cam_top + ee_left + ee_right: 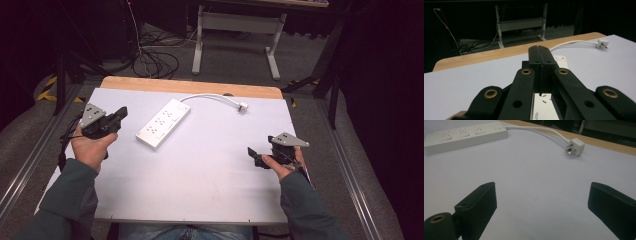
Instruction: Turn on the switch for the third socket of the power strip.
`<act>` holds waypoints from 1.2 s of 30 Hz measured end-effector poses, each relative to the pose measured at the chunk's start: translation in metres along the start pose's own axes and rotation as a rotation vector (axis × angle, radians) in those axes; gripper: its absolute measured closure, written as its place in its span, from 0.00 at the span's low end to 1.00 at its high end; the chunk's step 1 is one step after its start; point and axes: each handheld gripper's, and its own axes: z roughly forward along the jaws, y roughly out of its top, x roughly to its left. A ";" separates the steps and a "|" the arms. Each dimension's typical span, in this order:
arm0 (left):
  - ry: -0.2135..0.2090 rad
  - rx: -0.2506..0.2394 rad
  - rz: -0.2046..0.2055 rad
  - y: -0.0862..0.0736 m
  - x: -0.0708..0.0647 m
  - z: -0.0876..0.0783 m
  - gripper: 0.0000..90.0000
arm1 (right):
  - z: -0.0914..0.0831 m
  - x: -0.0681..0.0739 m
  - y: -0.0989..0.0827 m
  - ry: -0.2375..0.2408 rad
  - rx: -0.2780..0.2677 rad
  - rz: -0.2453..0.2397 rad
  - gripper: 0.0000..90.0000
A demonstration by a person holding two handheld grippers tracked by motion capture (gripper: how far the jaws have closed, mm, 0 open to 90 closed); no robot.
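Here, the left gripper [116, 119] sits just beside the power strip [163, 123], its fingers pressed together on nothing.

Lower right of the high view, the right gripper [254, 156] hovers with fingers wide, well apart. The strip lies mid-tabletop [200, 170], long axis slanting toward upper right; beyond, its cable [210, 96] curves to the plug [242, 106].

My left tool [120, 114] is raised with its jaws pressed together; my right tool [253, 154] sits low, jaws spread wide.
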 end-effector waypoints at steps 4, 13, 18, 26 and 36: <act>0.004 -0.021 0.001 -0.002 -0.003 -0.016 1.00 | 0.001 0.000 0.000 0.004 0.001 -0.006 0.10; -0.009 -0.019 -0.006 -0.012 -0.007 -0.040 1.00 | 0.002 0.002 0.001 -0.003 0.002 -0.011 0.10; -0.021 -0.020 -0.019 -0.015 -0.008 -0.056 1.00 | 0.002 0.004 0.002 0.002 0.004 -0.016 0.10; -0.026 -0.049 -0.041 -0.017 -0.007 -0.072 1.00 | 0.002 0.004 0.002 -0.003 0.006 -0.018 0.10; -0.013 -0.067 -0.056 -0.018 -0.003 -0.079 1.00 | 0.002 0.005 0.001 0.005 0.008 -0.021 0.11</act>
